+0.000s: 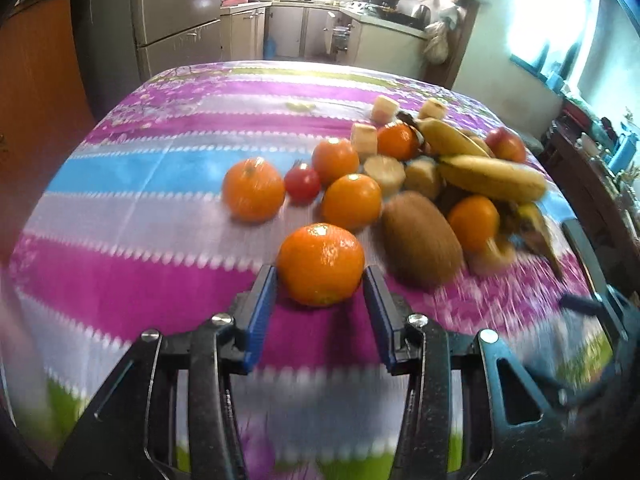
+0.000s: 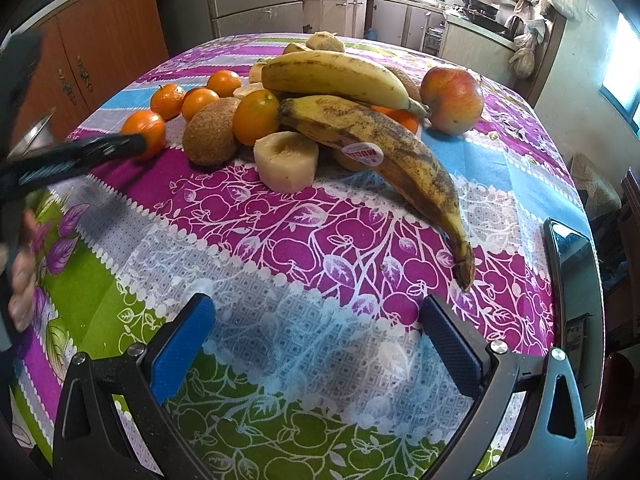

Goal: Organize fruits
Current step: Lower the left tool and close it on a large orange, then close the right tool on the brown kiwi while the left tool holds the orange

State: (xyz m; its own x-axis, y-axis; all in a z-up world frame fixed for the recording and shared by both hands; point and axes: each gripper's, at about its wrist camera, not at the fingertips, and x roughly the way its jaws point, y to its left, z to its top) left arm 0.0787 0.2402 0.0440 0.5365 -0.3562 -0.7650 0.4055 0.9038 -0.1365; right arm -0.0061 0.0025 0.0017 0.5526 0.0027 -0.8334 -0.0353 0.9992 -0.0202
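In the left wrist view, the left claw [image 1: 320, 280] stands narrow around the nearest orange [image 1: 321, 264], apart from the fruit pile [image 1: 432, 176] on the table [image 1: 120, 216].

In the right wrist view, the right claw [image 2: 318, 328] is wide and empty, before the spotted banana [image 2: 384, 148]. The sorting seems barely begun.

The cloth [image 2: 320, 240] runs in magenta, blue, grey-white and green bands, printed with white apples, leaves and zigzag edging. Oranges [image 1: 321, 264] are bright orange, the kiwi [image 1: 422, 238] dull brown. At two o'clock of it, bananas [image 2: 372, 140] are yellow, freckled brown-black, one with a red-and-white sticker. The apple [image 2: 452, 100] is red blushed yellow. Gripper pads [image 2: 182, 354] are blue.
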